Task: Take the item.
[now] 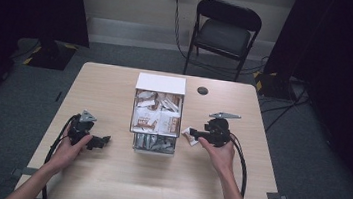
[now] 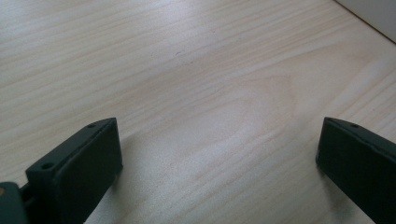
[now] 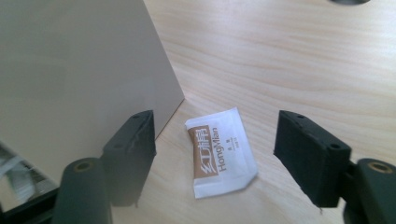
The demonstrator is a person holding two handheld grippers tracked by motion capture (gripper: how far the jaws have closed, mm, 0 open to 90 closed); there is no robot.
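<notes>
A white box (image 1: 158,108) stands mid-table (image 1: 104,182), its compartments stocked with sachets: brown-and-white ones toward the rear, silvery ones at the near end. One sachet (image 3: 219,151) lies flat on the table just beside the box's right wall, outside it; in the high view the same sachet (image 1: 190,135) shows close to the right gripper (image 1: 199,135). In the right gripper view the jaws stand spread, one on either side of the sachet, neither touching it as far as can be seen. The print on the sachet reads "HongMian". The left gripper (image 1: 102,141) rests low over bare table well left of the box, jaws likewise spread and holding nothing. Assessment: the work appears to be putting loose sachets into the box; the box is already largely filled, and this sachet is the one item seen outside it. Remaining, by that judgement: closing on the sachet, lifting it, and placing it with the matching brown-and-white stock.
</notes>
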